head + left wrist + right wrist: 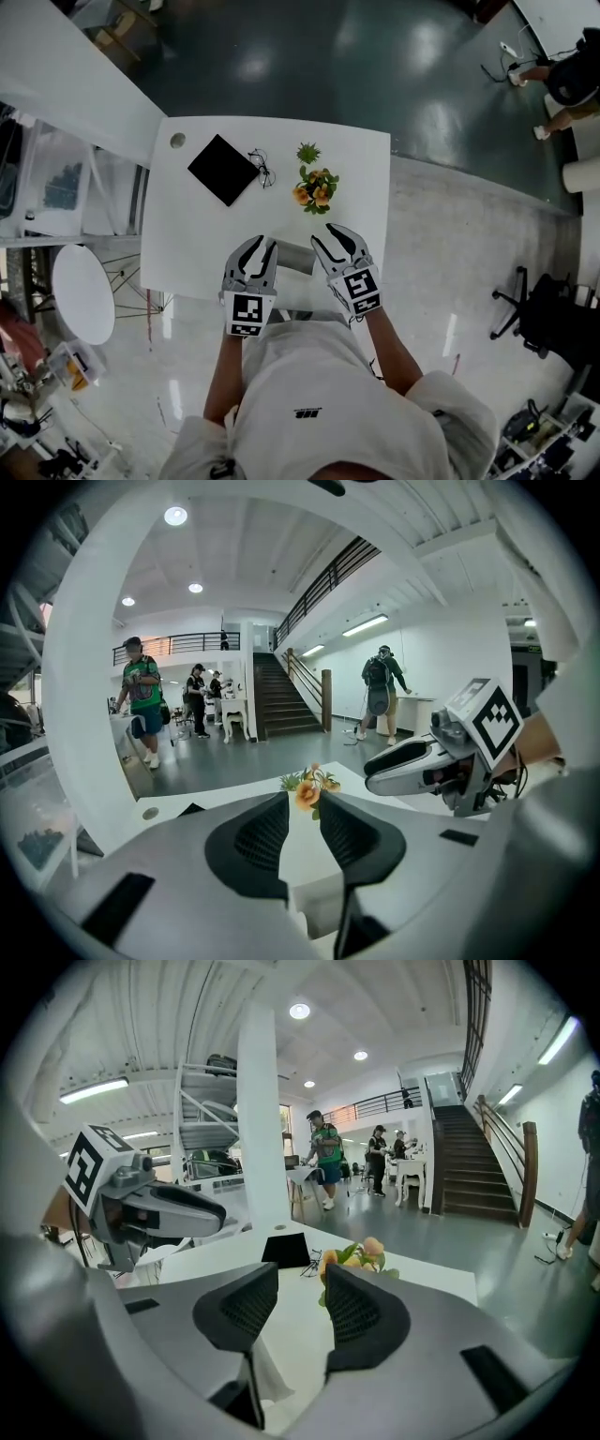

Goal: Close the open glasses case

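Both grippers idle at the near edge of the white table (356,159). Left gripper (262,246): jaws parted by a narrow gap, nothing in them. Right gripper (330,236): same, parted and empty.

Glasses case (223,169): black, lying flat toward the far-left part of the table, well apart from both grippers. It's ahead and to the left of the jaws. Left gripper is nearer, roughly in line below it; the right one would have to cross over. The case sits corner-on, like a diamond, and looks near square, so no clear long axis from here.

Count:
- 1 case
- 1 pair of glasses (262,167), just beside the case's right corner
- 1 orange flower bunch (315,189)
- 1 small green plant (307,152)
- 2 grippers

My read: closing not started, reach comes first.
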